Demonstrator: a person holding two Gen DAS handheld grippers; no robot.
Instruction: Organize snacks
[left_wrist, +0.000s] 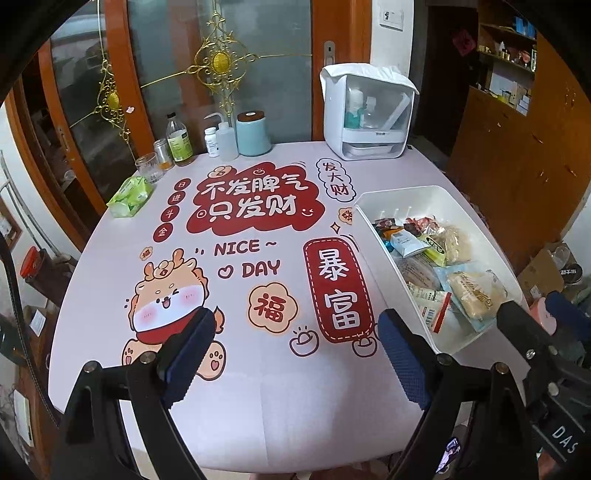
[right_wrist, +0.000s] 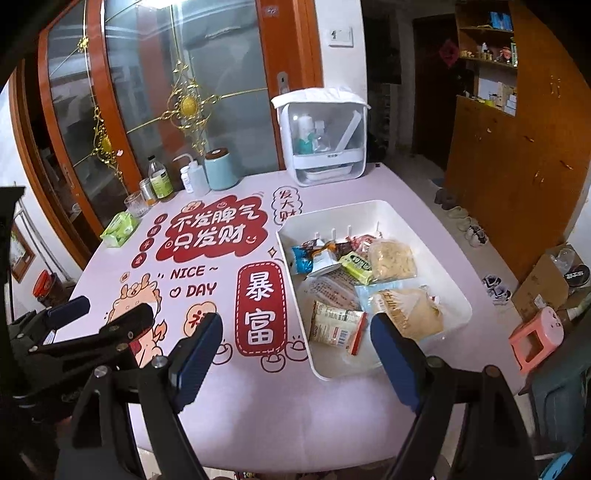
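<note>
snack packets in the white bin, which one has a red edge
The beige packet at the bin's near end, lying flat with a barcode; its red strip sets it apart.

Home dining area, judged from the furnishings. Worktop (left_wrist: 258, 387) is covered with a cartoon good-fortune print. Wood-framed glass doors (left_wrist: 221, 74) with gilt ornaments are seen at 12 o'clock. Household items are lined along the far edge: bottles (left_wrist: 180, 142), a glass (left_wrist: 147, 168), tissue pack (left_wrist: 129, 195), a teal canister (left_wrist: 253, 134), a white countertop appliance (left_wrist: 365, 114). Wooden cabinets with cluttered shelves (right_wrist: 487, 55) are seen at 2 o'clock. Shoes (right_wrist: 465, 221), a pink stool (right_wrist: 535, 338) and a cardboard box (right_wrist: 543, 284) are left on the floor at 3 o'clock.
</note>
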